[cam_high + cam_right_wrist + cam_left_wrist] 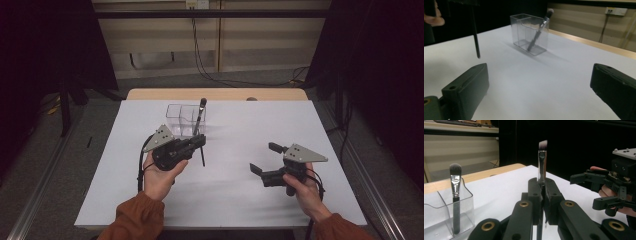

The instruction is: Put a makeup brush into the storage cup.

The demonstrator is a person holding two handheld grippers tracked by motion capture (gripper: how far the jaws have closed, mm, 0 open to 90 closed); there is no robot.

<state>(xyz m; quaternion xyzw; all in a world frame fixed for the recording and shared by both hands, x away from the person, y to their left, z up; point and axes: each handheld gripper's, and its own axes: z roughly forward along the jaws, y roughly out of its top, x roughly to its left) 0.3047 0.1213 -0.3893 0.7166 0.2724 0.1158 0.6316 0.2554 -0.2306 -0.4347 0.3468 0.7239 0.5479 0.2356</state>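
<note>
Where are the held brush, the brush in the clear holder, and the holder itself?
held brush [542,166], left gripper view, ferrule.
brush in the holder [455,185], left gripper view, ferrule.
clear holder [524,32], right gripper view, front wall.

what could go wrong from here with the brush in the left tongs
The left tongs pinch the held brush low on its thin handle, bristles up, so it could pivot or slip on the way to the clear holder.

The holder looks light, and the other brush already leans in its right compartment. A bump from the tongs or the handle tip could tip or shove it.

The right tongs are open and apart from the holder, so nothing steadies it.
</note>
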